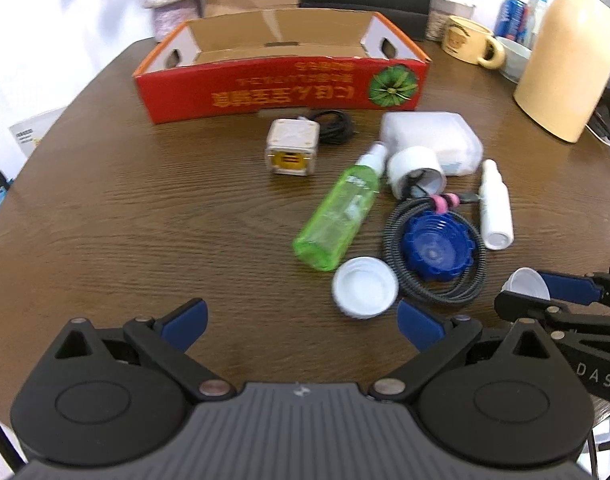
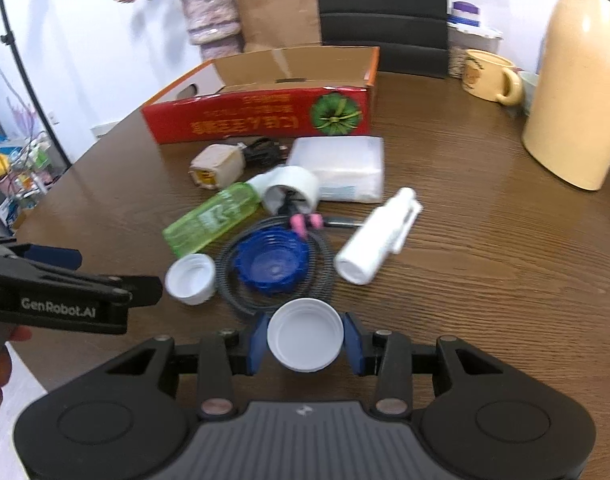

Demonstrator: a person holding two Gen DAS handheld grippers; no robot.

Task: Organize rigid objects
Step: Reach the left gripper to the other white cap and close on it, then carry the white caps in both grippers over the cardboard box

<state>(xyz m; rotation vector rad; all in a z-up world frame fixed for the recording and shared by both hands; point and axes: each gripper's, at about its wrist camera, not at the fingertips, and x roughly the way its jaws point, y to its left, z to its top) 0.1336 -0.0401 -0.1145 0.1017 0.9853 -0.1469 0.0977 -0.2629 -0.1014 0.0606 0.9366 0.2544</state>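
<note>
A: Our right hand-held gripper (image 2: 305, 344) is closed on a white cap (image 2: 305, 334), its open side facing up, one blue pad pressed to each side of the rim. From the left wrist view we see the same cap (image 1: 525, 282) pinched at the far right.

B: And our left hand-held gripper (image 1: 303, 320) stands wide open with nothing between its pads. Just ahead of its right finger a second white cap (image 1: 364, 287) lies on the tabletop (image 1: 145, 220).

A: Ahead of the right hand-held gripper sits the blue lid (image 2: 271, 264), ringed by a coiled braided cable (image 2: 229, 276) with a pink tie. The second white cap (image 2: 191, 278) is just left of that coil.

B: Beyond the second cap we see the green spray bottle (image 1: 341, 216) lying on its side, its nozzle pointing away from us. To the right of the coil lies a white spray bottle (image 1: 495, 210).

A: Farther ahead are a white cylinder (image 2: 291, 188) on its side, a white packet (image 2: 345, 168) behind it, and a small cube-shaped charger (image 1: 292, 146) with a black cord (image 1: 335, 126).

B: Farthest from both of our hand-held grippers, the red cardboard box (image 1: 281, 88) stands open. We cannot make out anything inside it. A cream jug (image 1: 561, 56) and a mug (image 1: 469, 40) stand off to the right.
</note>
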